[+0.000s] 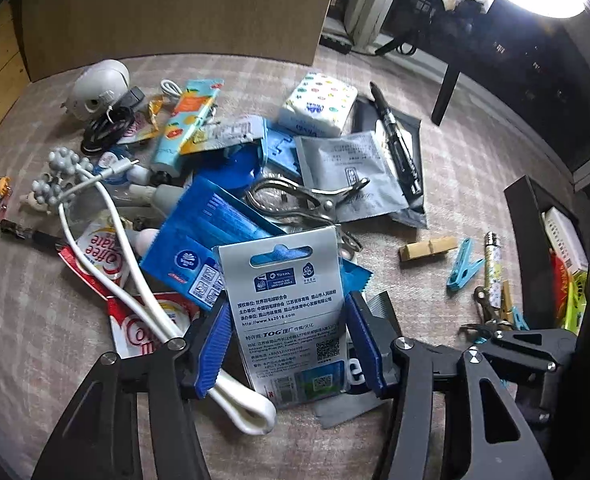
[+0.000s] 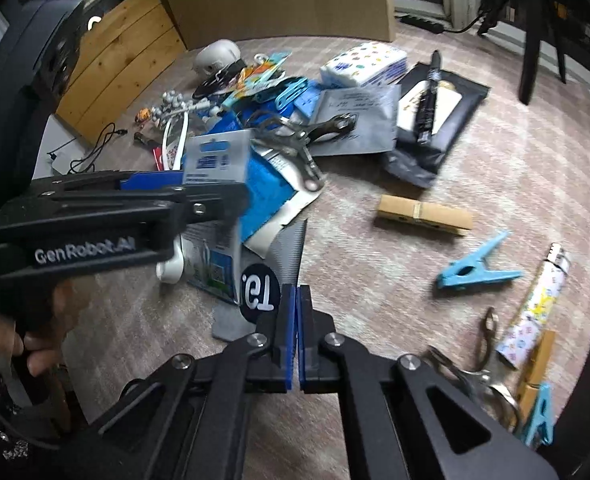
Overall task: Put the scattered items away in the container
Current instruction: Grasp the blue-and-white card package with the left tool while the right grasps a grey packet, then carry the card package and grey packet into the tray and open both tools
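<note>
A heap of small items lies on the pink checked cloth (image 1: 475, 168). My left gripper (image 1: 287, 344) is open, its blue pads either side of a silver hang-card pack (image 1: 291, 312) at the near edge of the heap; whether the pads touch it I cannot tell. The pack also shows in the right wrist view (image 2: 215, 160), lifted at an angle by the left gripper (image 2: 199, 188). My right gripper (image 2: 296, 336) is shut and empty, just above a grey pouch with a black round sticker (image 2: 259, 296). The black container (image 1: 543, 232) stands at the right with items inside.
The heap holds a white cable (image 1: 135, 280), metal hole punch (image 1: 311, 200), blue tissue pack (image 1: 211, 236), white tissue pack (image 1: 319, 104), black pen (image 1: 395, 140). A wooden clothespin (image 2: 423, 216), blue peg (image 2: 475, 268) and patterned tube (image 2: 535, 312) lie apart at right. A cardboard box (image 1: 175, 12) stands behind.
</note>
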The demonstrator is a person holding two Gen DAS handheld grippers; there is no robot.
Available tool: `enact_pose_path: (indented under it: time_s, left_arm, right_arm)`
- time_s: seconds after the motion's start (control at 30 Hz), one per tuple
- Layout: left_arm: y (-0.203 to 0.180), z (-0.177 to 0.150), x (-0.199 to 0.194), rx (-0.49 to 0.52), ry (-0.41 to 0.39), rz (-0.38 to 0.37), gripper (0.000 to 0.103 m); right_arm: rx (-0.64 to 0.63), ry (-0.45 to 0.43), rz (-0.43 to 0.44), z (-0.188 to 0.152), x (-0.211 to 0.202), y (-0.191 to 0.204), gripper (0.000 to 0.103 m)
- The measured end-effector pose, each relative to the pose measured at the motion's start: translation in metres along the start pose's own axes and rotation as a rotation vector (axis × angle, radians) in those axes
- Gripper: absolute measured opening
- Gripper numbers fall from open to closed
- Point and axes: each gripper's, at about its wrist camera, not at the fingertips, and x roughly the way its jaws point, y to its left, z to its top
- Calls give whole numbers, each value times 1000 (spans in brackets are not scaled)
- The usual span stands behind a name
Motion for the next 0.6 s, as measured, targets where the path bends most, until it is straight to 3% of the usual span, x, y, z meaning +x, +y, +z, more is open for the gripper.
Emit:
enact_pose_path:
  time_s: [0.37, 0.6]
  left_arm:
    - [-19, 6, -28, 23, -63, -62, 53]
    - [-54, 11, -43, 87, -89, -121, 53]
  right_arm:
    - [29, -77, -55, -5, -44, -21, 1]
    - [82, -152, -110, -16, -90, -49, 1]
